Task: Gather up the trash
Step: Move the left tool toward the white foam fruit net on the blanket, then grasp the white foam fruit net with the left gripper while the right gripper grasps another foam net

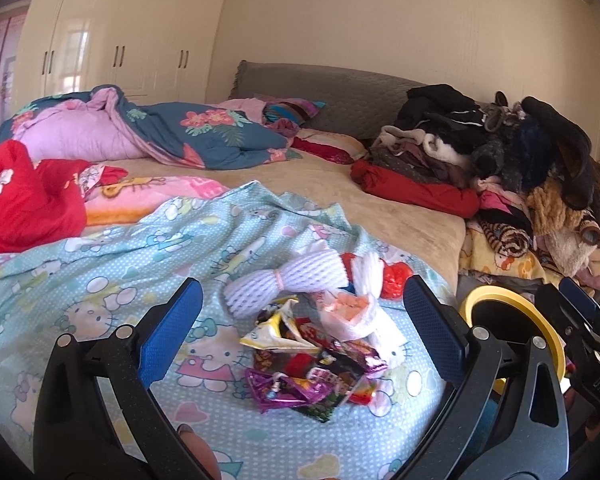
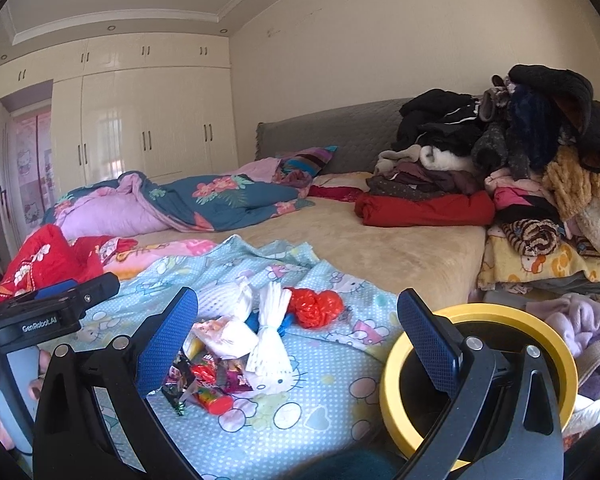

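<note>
Nearest the cameras, both grippers hover over the bed with their jaws spread wide and nothing between them. Between the blue pads of the left gripper (image 1: 302, 334) lies the trash pile (image 1: 316, 364): crumpled snack wrappers (image 1: 300, 388) in purple, yellow and dark foil, heaped on a light-blue cartoon-cat sheet (image 1: 100, 280). Just beyond the wrappers sit a white plastic bag (image 1: 352, 312), a white foam fruit net (image 1: 284, 280) cinched at its middle, and a red plastic bag (image 1: 396, 276) touching the far edge of the heap. The right gripper (image 2: 298, 334) looks at the same pile from its right side, and its right finger crosses in front of a yellow-rimmed bin (image 2: 480, 312) with a dark inside, standing just beside the bed's near edge. Farther back, bare tan bedding (image 2: 380, 240) stretches to a grey headboard (image 2: 340, 132). A red blanket (image 1: 24, 196) and a rumpled blue floral quilt (image 1: 204, 132) lie to the left, a tall pile of clothes (image 2: 520, 152) to the right. Cream wardrobes (image 2: 140, 120) line the far wall.
</note>
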### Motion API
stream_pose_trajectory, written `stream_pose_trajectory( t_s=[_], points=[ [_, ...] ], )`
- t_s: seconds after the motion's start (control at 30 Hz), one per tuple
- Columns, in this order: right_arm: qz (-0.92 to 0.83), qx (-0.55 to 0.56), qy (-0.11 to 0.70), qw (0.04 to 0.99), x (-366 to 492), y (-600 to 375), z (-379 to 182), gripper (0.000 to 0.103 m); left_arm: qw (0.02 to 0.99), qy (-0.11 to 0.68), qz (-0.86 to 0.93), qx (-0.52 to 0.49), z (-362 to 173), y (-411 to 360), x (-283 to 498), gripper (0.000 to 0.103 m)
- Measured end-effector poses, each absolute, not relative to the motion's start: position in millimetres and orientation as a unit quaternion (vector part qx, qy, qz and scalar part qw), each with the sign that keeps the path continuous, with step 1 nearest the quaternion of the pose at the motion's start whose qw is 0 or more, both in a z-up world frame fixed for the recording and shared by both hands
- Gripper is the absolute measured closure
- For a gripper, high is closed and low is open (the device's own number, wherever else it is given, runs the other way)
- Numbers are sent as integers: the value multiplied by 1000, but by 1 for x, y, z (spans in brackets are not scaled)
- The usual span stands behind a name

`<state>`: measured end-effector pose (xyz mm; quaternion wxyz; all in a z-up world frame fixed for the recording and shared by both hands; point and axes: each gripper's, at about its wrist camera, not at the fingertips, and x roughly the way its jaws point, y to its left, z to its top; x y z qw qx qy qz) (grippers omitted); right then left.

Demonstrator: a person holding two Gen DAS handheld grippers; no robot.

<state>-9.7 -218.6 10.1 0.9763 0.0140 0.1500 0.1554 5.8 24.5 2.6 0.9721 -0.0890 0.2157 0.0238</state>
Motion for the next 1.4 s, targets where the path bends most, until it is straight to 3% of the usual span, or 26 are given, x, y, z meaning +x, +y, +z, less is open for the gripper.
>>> stream_pose_trajectory(
  t_s=[0.57,1.27,1.4],
  points=[
    [202,-12,206,958,49,-178,6,6,964,228,46,-132,-7,96,36,11],
    [214,5,318,924,169,-179,-25,6,941,327,-83,-13,-48,56,148,11],
    [220,8,346,912,191,-172,-39,10,930,350,-111,-16,-56,54,164,11]
  ],
)
